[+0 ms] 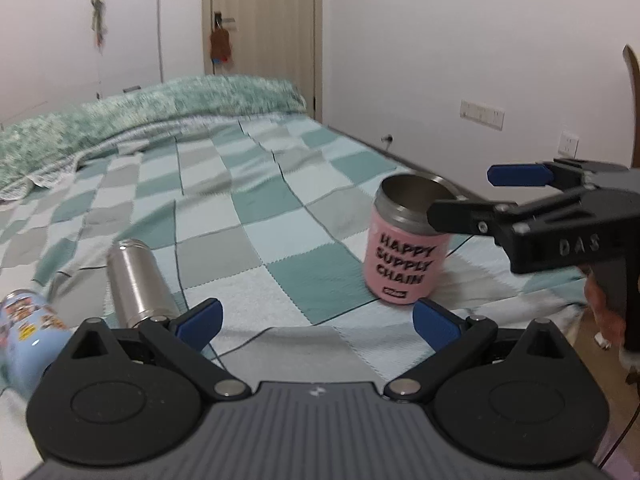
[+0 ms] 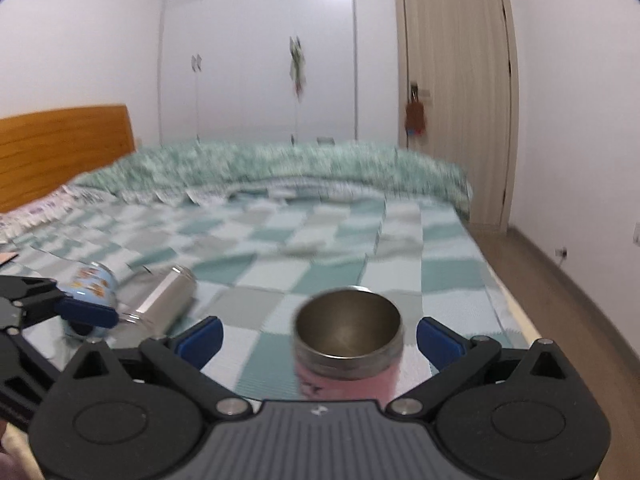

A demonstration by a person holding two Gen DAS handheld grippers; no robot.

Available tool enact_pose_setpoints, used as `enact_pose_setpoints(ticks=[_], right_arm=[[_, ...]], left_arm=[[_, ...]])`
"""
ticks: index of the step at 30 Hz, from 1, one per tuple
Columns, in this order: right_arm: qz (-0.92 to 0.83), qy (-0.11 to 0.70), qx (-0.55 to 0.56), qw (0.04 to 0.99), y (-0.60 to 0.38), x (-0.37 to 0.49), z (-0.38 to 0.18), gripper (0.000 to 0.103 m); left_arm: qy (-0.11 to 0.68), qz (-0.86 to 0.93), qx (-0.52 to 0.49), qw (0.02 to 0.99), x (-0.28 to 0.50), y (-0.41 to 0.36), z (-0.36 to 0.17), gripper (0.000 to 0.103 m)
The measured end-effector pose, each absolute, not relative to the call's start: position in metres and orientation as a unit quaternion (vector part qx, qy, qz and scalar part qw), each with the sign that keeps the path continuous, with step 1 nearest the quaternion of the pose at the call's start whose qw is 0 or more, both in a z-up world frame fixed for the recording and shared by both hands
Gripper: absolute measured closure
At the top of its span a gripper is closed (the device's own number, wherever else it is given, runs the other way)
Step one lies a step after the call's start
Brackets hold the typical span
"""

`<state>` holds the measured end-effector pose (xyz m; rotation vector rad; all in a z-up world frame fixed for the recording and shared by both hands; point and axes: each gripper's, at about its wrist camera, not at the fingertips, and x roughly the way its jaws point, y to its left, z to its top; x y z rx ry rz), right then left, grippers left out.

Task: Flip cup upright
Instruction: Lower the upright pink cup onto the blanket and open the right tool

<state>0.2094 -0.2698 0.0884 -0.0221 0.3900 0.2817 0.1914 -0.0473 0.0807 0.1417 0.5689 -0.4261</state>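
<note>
Fingers on both my grippers stand wide apart, holding nothing. Right gripper [image 2: 319,338] frames the pink cup [image 2: 347,344] between its blue pads; from the left wrist view one pad looks to sit beyond the rim and the black finger crosses in front of the steel collar, but I cannot tell whether either touches. Left gripper [image 1: 317,320] hangs low over the bed, empty, the cup just ahead of its right pad.

Pink cup [image 1: 404,256]: standing mouth-up on the checked bedspread [image 1: 256,200], near the bed's right edge. Looks already upright, so this one reads as done or nearly so.

Handling guess: steel-walled, rigid, will not crush. Pink printed sleeve likely gives better bite than the bare polished collar, which I would expect to be slick. Best hold is across the sleeve at mid-height. Soft bedding underneath makes a poor footing; a nudge on release could tip it.

Further out, to the left: a plain steel cup [image 1: 138,280] lying on its side, and a blue patterned cup [image 1: 28,328] also down. Those probably still need flipping.
</note>
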Motion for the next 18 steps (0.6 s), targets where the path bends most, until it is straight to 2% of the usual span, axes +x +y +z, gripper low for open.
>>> enact_pose_setpoints(ticks=[9,18], right_arm=[[0.150,0.094,-0.045,0.983,-0.251,0.102,0.108,0.000],[0.155,0.068,-0.028,0.985,-0.247,0.028,0.082,0.000]], left_arm=[[0.205,-0.155,0.047,0.965,0.099,-0.033,0.096,0.000],[0.156,-0.092,0.011,0.983,0.036,-0.018,0.071,0.000]])
